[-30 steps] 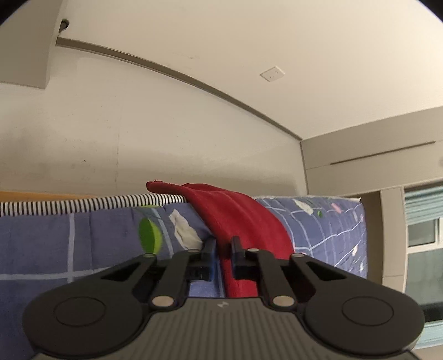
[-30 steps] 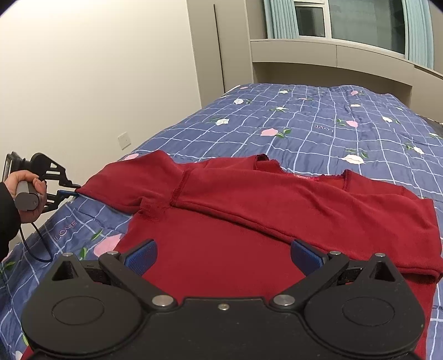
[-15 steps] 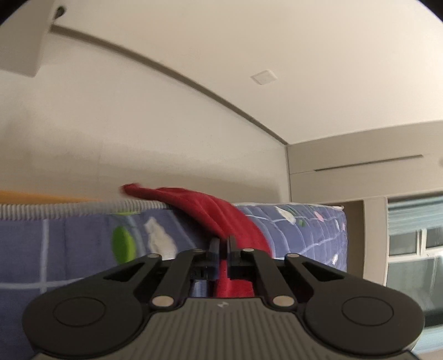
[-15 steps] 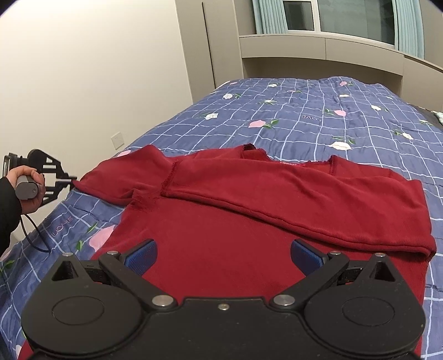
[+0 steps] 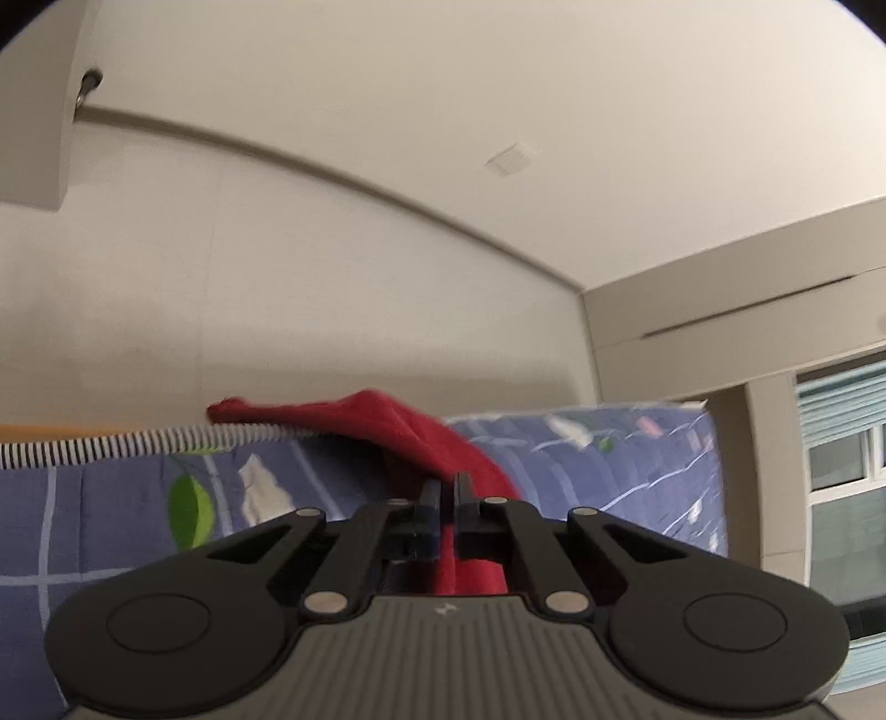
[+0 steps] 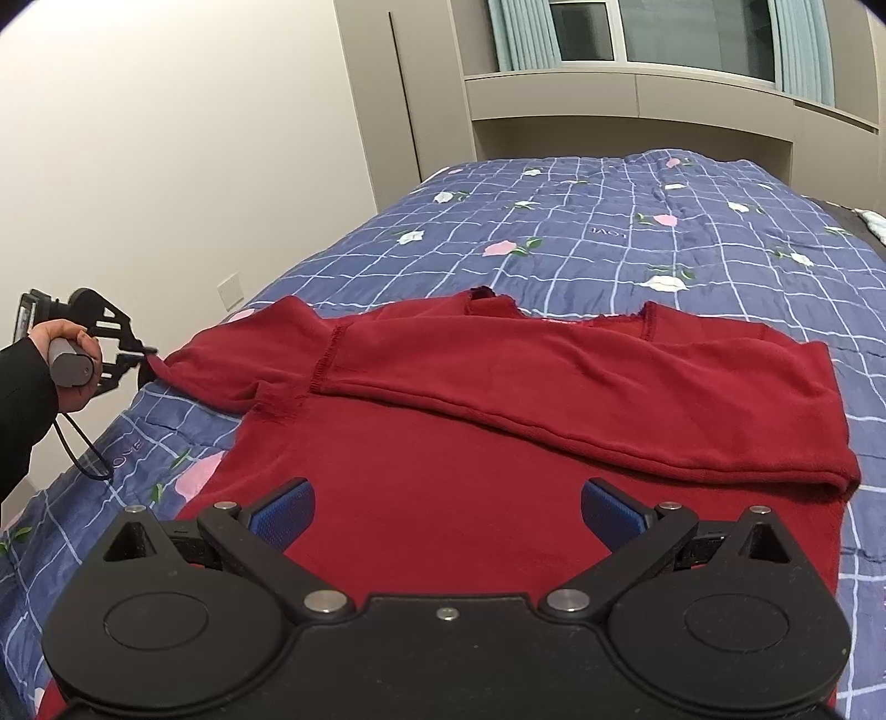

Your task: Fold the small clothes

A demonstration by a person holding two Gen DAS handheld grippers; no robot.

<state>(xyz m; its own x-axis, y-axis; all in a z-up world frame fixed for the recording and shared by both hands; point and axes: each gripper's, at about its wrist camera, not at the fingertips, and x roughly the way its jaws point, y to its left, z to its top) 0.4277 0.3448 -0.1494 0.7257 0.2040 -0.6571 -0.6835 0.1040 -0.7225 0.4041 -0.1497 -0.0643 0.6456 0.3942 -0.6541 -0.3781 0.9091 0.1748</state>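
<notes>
A dark red sweater lies spread on the bed, one sleeve folded across its chest. Its other sleeve reaches out to the bed's left edge. There my left gripper is shut on the cuff, held by a hand in a black sleeve. In the left wrist view the left gripper pinches the red sleeve, which rises over the mattress edge. My right gripper hovers over the sweater's lower body, blue pads wide apart with nothing between them.
A blue checked quilt with flowers covers the bed. A white wall runs along the left side, close to the bed's edge. Cabinets and a window with curtains stand beyond the bed's far end.
The left gripper's jaws closed onto the sleeve cuff and lifted it slightly off the bed's edge. The right gripper drifted a little nearer over the sweater and stayed open.
</notes>
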